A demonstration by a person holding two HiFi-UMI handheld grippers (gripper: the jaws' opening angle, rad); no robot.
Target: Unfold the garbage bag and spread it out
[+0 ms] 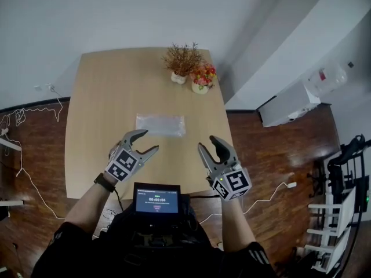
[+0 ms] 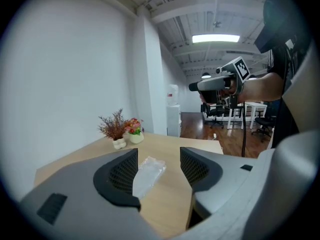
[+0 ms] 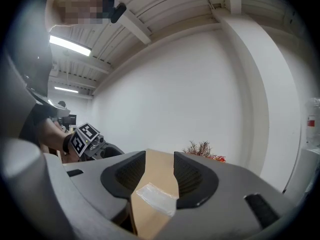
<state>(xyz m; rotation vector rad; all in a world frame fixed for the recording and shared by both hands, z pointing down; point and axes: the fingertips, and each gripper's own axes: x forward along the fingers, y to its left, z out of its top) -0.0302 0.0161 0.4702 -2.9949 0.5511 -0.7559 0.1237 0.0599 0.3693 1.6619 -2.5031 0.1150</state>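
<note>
A folded, clear garbage bag [image 1: 161, 124] lies flat near the middle of the wooden table [image 1: 98, 97]. Both grippers hover above the table's near edge, short of the bag and not touching it. My left gripper [image 1: 149, 141] is open and empty, with the bag [image 2: 148, 176] showing through the gap between its jaws [image 2: 157, 156]. My right gripper [image 1: 207, 143] is also open and empty; the bag [image 3: 156, 198] lies ahead of and below its jaws [image 3: 159, 159]. Each gripper sees the other: the right gripper [image 2: 220, 81] and the left gripper [image 3: 87, 141].
Two small pots stand at the table's far right: dried twigs [image 1: 183, 61] and red and orange flowers [image 1: 203, 79]. A small screen [image 1: 156, 198] sits at my chest. White cables [image 1: 29, 117] trail on the wood floor at left; a white unit [image 1: 288, 104] stands right of the table.
</note>
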